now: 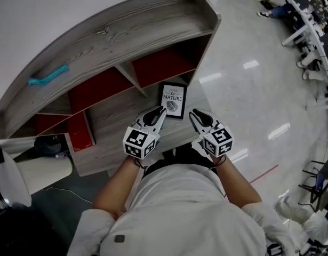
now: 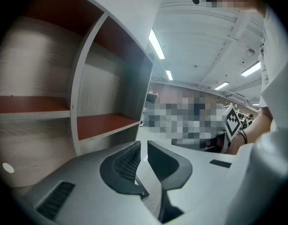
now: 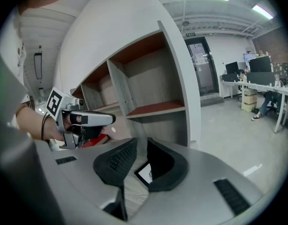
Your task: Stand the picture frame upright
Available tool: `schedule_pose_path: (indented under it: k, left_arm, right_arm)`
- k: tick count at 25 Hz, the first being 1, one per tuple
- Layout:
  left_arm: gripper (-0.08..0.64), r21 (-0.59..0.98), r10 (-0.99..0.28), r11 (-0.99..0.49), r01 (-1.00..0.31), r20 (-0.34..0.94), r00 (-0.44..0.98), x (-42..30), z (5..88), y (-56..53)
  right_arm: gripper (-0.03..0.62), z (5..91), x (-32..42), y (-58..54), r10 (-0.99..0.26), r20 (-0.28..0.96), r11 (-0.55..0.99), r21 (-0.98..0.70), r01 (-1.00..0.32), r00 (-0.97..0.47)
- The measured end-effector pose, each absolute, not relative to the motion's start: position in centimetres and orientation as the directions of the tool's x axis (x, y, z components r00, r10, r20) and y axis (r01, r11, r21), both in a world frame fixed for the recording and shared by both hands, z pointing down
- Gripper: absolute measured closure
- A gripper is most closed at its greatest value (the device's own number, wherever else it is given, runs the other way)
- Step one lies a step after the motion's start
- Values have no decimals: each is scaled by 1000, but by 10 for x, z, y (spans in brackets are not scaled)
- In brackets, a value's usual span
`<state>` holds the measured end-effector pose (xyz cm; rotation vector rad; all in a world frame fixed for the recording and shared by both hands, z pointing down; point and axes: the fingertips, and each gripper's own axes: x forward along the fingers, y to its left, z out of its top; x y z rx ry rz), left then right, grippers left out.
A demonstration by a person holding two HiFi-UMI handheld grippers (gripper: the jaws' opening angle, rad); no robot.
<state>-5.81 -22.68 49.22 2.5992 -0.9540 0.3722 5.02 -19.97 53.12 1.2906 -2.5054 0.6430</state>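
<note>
The picture frame (image 1: 173,101), black-edged with a white print, lies flat on the wood-grain ledge (image 1: 116,119) of the shelf unit. My left gripper (image 1: 162,111) hovers just short of the frame's near left corner. My right gripper (image 1: 192,114) is beside its near right corner. Both point at the frame and neither touches it. In the left gripper view the left gripper (image 2: 143,156) shows a narrow gap with only the ledge behind it. In the right gripper view the right gripper (image 3: 141,156) is slightly apart, and a corner of the frame (image 3: 144,172) shows below the gap.
The shelf unit has red-backed compartments (image 1: 158,65) behind the frame, and a teal object (image 1: 48,76) lies on its top board. A red book (image 1: 80,129) sits at the ledge's left. A white object (image 1: 9,177) stands at far left. Glossy floor and desks (image 1: 313,31) lie to the right.
</note>
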Motion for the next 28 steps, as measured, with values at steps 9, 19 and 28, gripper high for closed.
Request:
schedule_pose_path:
  k: [9, 19, 28]
  left_arm:
    - [436, 261, -559, -651, -713, 470, 683, -76, 561, -249]
    - [391, 303, -520, -581, -755, 575, 632, -80, 635, -267]
    - [370, 289, -472, -544, -788, 671, 572, -76, 701, -292]
  right_arm:
    - [466, 594, 38, -223, -630, 484, 501, -344, -794, -607]
    - [411, 664, 33, -238, -567, 568, 436, -408, -802, -597]
    - [390, 727, 49, -253, -512, 640, 352, -451, -820, -572]
